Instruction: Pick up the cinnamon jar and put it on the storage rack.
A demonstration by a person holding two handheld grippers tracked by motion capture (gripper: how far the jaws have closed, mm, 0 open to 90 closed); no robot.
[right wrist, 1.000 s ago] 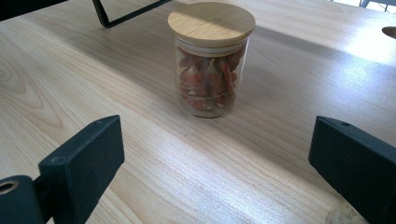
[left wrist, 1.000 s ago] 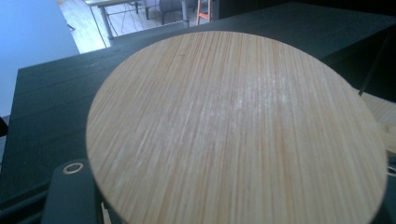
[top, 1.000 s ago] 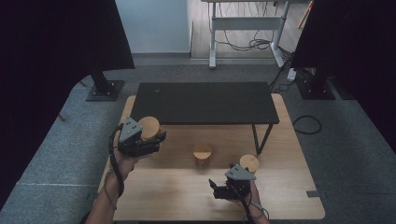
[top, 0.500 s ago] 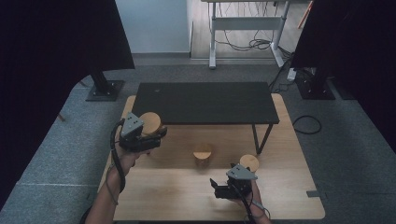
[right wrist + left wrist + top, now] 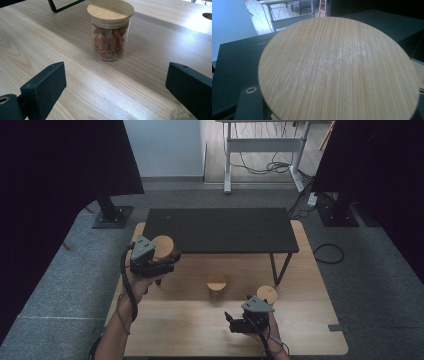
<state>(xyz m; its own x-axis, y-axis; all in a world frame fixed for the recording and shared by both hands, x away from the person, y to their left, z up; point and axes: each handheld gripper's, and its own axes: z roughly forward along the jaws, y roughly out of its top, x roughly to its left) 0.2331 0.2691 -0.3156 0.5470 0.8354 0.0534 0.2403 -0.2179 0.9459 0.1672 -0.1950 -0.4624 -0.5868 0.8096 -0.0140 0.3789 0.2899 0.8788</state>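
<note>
While lid-hidden, left tongs' (image 5: 167, 265) held jar (image 5: 337, 70)

You are carrying the jar (image 5: 163, 247) held in your left gripper (image 5: 150, 262) a little way toward the black shelf (image 5: 220, 230), away from your side of the table (image 5: 180, 330). Its bamboo lid (image 5: 337, 70) is now sitting closer to the shelf's near left corner than a second ago.

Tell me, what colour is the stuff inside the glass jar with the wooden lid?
Reddish-orange pieces fill the glass jar; the right gripper view shows it best.
</note>
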